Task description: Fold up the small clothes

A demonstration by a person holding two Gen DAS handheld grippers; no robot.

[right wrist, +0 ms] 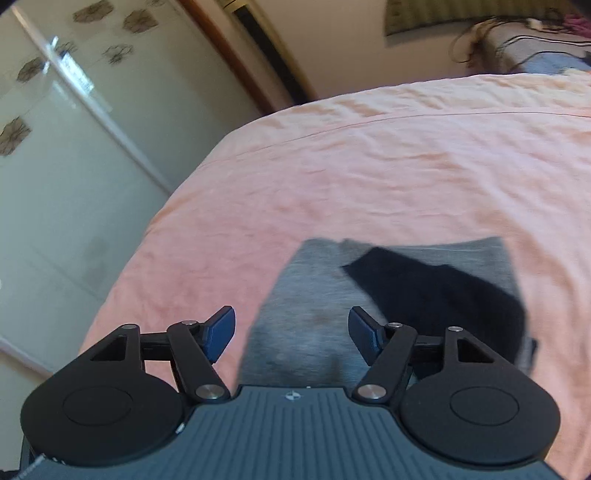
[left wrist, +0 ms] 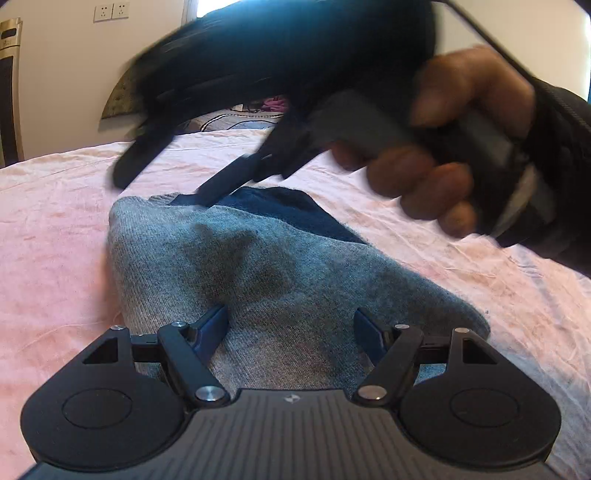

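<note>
Nearest the left wrist camera, the left gripper [left wrist: 291,332] hangs low over a grey knitted garment [left wrist: 258,273], its blue pads spread apart with nothing between them. The garment lies on the pink bedsheet [left wrist: 55,229] in a compact, roughly rectangular shape, with a dark navy piece [left wrist: 295,210] lying across its far part; whether that is a second item or a panel of the same garment cannot be told.

Beyond it, the right gripper [left wrist: 166,173] crosses the view, blurred, held by the person's right hand [left wrist: 443,147]; one finger tip sits near the navy edge. In the right wrist view its own pads [right wrist: 221,328] stand wide apart, empty, over the same grey and navy cloth [right wrist: 424,291].

The cloth looks at least partly folded, with both grippers released. Any squaring of edges or a last fold, if needed, is left. Farther off are a wall socket [left wrist: 110,13] and the room's wall.
</note>
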